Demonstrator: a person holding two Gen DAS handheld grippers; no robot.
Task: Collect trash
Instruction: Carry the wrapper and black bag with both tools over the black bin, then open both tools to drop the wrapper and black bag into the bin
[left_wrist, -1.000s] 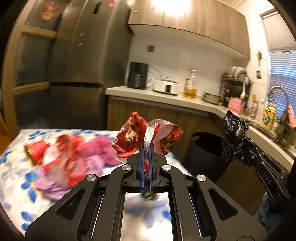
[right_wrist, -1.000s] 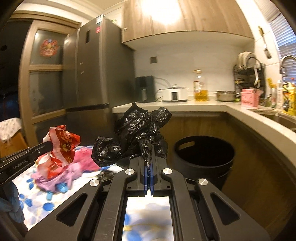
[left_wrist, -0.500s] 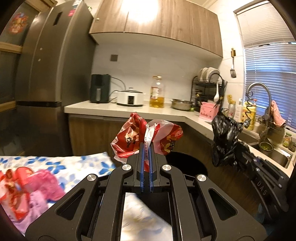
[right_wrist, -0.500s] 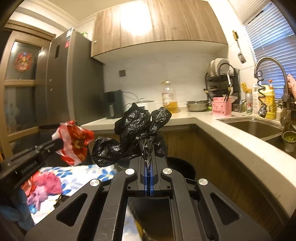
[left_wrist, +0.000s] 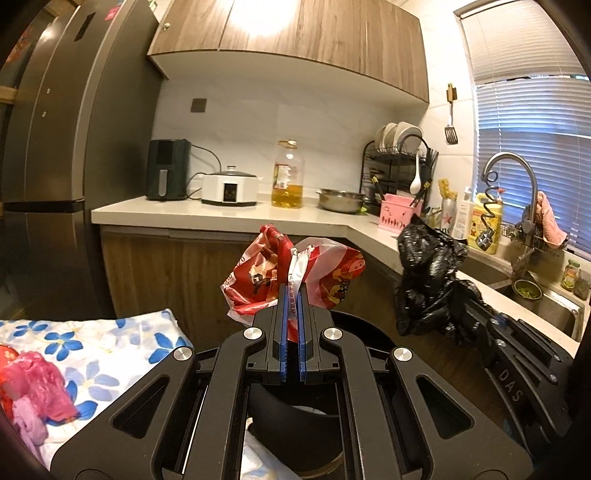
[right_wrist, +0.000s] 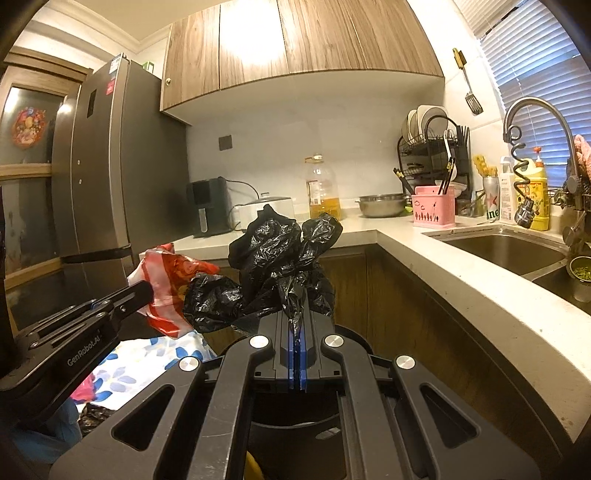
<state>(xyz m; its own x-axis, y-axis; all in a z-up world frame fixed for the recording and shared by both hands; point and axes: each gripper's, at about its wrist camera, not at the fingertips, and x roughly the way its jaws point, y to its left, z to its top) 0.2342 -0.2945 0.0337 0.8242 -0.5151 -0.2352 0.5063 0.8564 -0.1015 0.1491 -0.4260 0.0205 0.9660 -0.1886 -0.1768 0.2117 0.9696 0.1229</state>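
Observation:
My left gripper (left_wrist: 292, 291) is shut on a crumpled red-and-white plastic bag (left_wrist: 258, 280), held above the black trash bin (left_wrist: 295, 432) that shows below its fingers. In the right wrist view, my right gripper (right_wrist: 297, 314) is shut on a crumpled black plastic bag (right_wrist: 280, 258), also over the black trash bin (right_wrist: 354, 341). The black bag (left_wrist: 428, 273) and the right gripper (left_wrist: 476, 310) appear at the right of the left wrist view. The red-and-white bag (right_wrist: 166, 284) and the left gripper (right_wrist: 146, 291) appear at the left of the right wrist view.
A table with a blue-flowered cloth (left_wrist: 122, 343) lies at the left, with pink and red wrappers (left_wrist: 33, 387) on it. The L-shaped counter (left_wrist: 236, 214) carries appliances, an oil bottle (left_wrist: 287, 175) and a dish rack. A sink (right_wrist: 506, 251) is at the right, a fridge (left_wrist: 55, 166) at the left.
Both grippers have swung right, away from the table and its wrappers, to over the trash bin beside the counter. Each keeps its bag pinched.

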